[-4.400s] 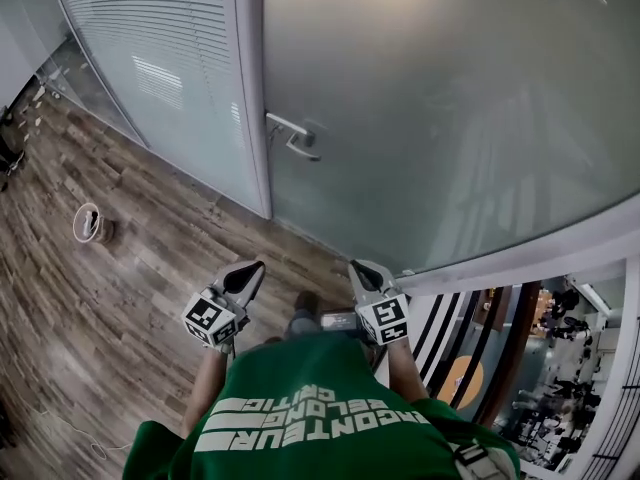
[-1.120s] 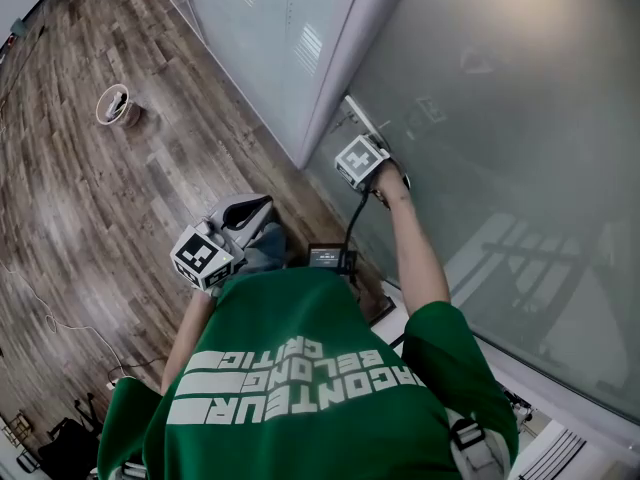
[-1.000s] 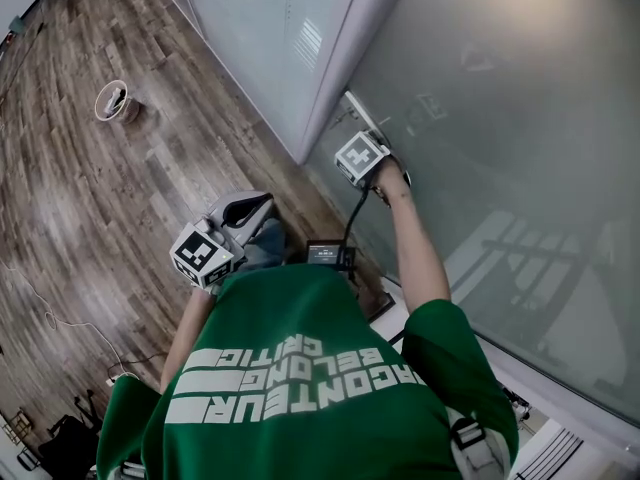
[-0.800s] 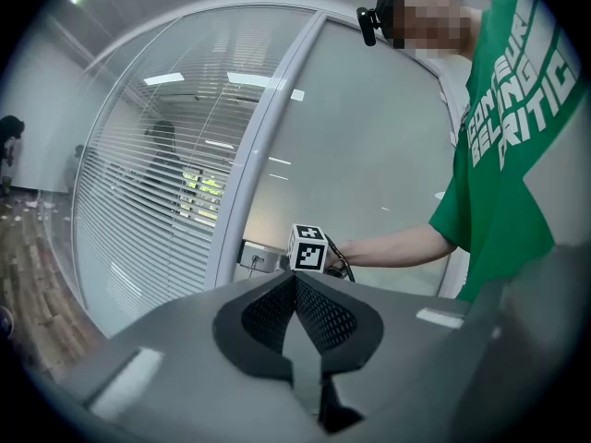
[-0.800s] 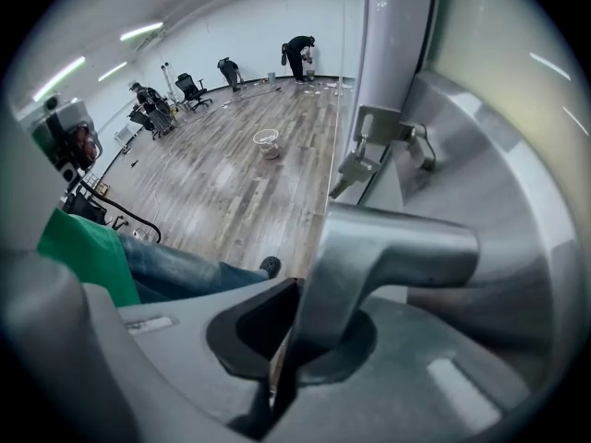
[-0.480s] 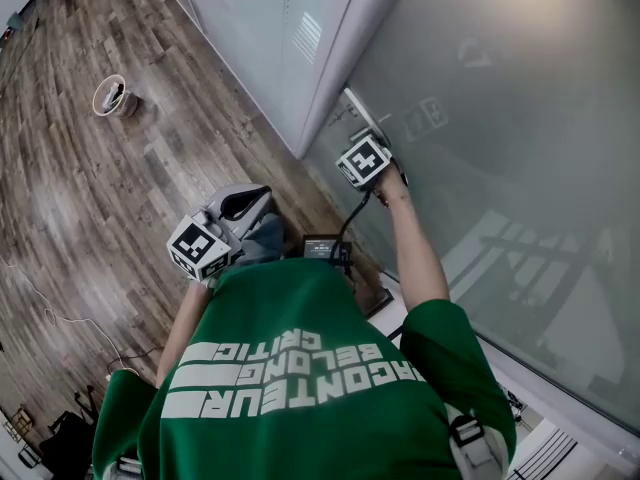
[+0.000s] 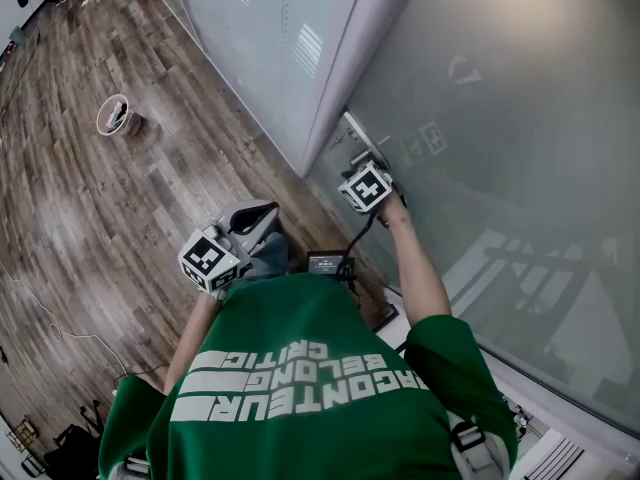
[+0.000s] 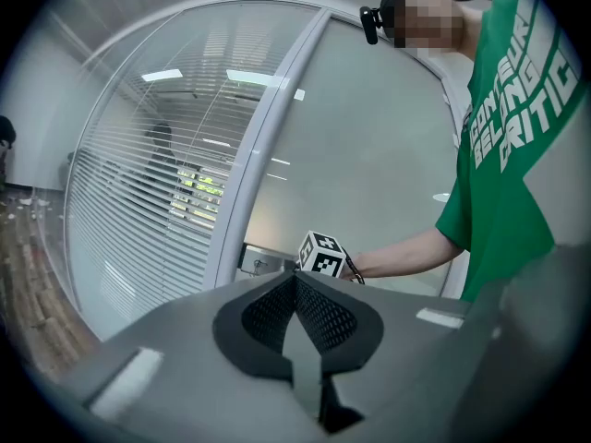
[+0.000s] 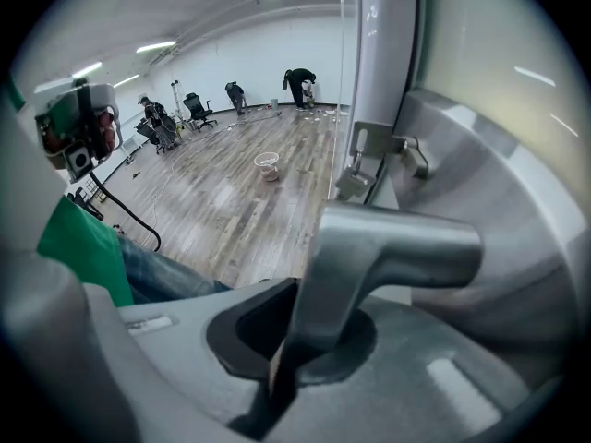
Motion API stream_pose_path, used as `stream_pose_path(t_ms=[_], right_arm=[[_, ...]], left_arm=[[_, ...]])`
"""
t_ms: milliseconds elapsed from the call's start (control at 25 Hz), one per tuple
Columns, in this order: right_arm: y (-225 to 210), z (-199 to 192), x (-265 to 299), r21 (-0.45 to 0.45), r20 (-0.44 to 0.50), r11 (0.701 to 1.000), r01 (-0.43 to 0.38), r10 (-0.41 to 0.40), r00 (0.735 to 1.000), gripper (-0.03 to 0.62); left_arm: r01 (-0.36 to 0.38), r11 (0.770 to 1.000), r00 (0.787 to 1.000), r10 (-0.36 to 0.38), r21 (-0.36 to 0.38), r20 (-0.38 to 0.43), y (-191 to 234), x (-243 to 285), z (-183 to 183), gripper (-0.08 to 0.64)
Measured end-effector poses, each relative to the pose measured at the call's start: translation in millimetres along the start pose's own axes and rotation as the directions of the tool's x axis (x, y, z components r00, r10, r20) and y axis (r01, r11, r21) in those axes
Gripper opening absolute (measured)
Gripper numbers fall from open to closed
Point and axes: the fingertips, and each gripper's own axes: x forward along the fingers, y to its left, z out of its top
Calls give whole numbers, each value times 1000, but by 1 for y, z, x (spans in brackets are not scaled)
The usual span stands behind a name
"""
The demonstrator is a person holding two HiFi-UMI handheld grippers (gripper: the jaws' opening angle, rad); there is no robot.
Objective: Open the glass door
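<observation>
1. Since a second ago, right gripper [image 9: 300, 344] has tipped further downward at the door [image 7: 520, 118], and its marker cube now sits lower and nearer.
2. Wood floor [image 7: 130, 208] spreads left and far.
3. Frosted door fills the right, and a blind-covered partition [image 7: 250, 38] stands left of it, past a pale post [image 7: 350, 58].
4. Left gripper [image 8: 295, 280] hangs near the person's body, clenched, holding nothing.
5. Small bin [image 7: 118, 116] stands far left on the floor.
6. Handle [image 9: 397, 243], at the door's left edge, is clamped between right gripper's jaws.

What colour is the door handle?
Silver, brushed metal; the door handle shows best in the right gripper view.
</observation>
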Motion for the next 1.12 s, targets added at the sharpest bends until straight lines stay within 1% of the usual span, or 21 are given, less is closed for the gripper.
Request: stream_pose_path(t_ms=[80,120,160,200,240,280,320,360,480,560,760,840,960,1120], right_arm=[[4,-2,0,0,5,1000,4,-4,1000,-8],[6,-2,2,-1,23,1000,5,-5,1000,-8],[6,0,7,-6,66,1000,9,-8,998,-8],[3,4,13,-12,137,1000,21,-19,990,-8],[-3,8,20,-15,222,999,48,-43,974,-8],[-10,13,24,-13,298,996,85,-77,952,-8],[-18,16,26,-9,347,993,119,-109,931,-8],[-23,18,25,-9,369,991,137,-124,921,-8],[-23,24,24,-23,376,994,111,-95,922,-8],[-18,24,21,-24,375,993,113,-96,922,-8],[-5,24,10,-15,367,991,136,-121,922,-8],[-18,24,17,-12,368,991,130,-116,923,-8],[-47,22,31,0,370,992,123,-114,922,-8],[-68,21,41,14,372,992,124,-120,920,-8]], left_arm=[[4,1000,1000,-4,2,1,-1,-1,-2,9],[5,1000,1000,-5,2,1,-2,0,-5,9],[6,1000,1000,-6,2,1,-2,2,-8,9],[6,1000,1000,-6,2,-2,0,6,-11,9],[7,1000,1000,-7,2,-5,2,12,-15,9],[8,1000,1000,-8,3,-9,5,20,-17,9],[9,1000,1000,-9,3,-12,8,26,-18,9],[5,1000,1000,-5,2,-12,11,30,-18,9],[-13,1000,1000,13,-6,-13,19,31,-17,9],[-13,1000,1000,13,-10,-12,17,27,-18,9],[26,1000,1000,-26,-17,6,9,19,-11,9],[39,999,999,-39,-12,4,16,35,-13,9],[51,999,999,-51,-11,-5,32,67,-16,9],[80,997,997,-80,-21,-15,47,87,-18,9]])
